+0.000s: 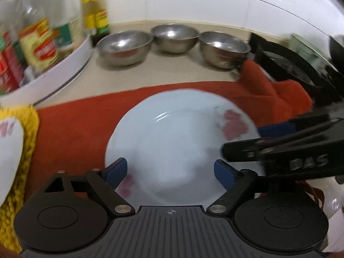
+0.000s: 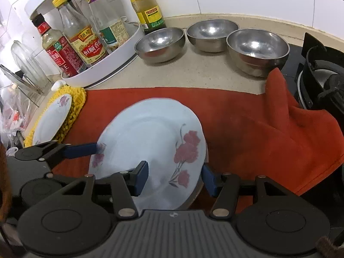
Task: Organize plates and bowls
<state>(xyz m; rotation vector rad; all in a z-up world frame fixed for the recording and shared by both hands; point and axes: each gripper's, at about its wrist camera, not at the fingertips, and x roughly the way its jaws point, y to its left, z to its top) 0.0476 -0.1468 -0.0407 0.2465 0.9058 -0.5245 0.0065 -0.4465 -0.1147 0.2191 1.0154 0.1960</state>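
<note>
My right gripper point(image 2: 175, 177) is clamped across the near rim of the flowered plate point(image 2: 148, 142), one pad above and one below, which holds it tilted above the red cloth point(image 2: 247, 133). My left gripper point(image 1: 169, 169) stands open at the plate's opposite edge, clamping nothing, probably ready to steady it. Beyond, a second plate point(image 2: 52, 118) rests on the yellow mat point(image 2: 74, 109) and three steel bowls point(image 2: 211, 33) line the counter, presumably awaiting sorting.

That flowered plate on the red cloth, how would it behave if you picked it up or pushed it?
The flowered plate looks like glazed ceramic: probably stiff and breakable if dropped. Its glossy surface may slip between smooth pads. Its rim looks raised at the right gripper, so it might tip; the red cloth would likely drag a push.
</note>
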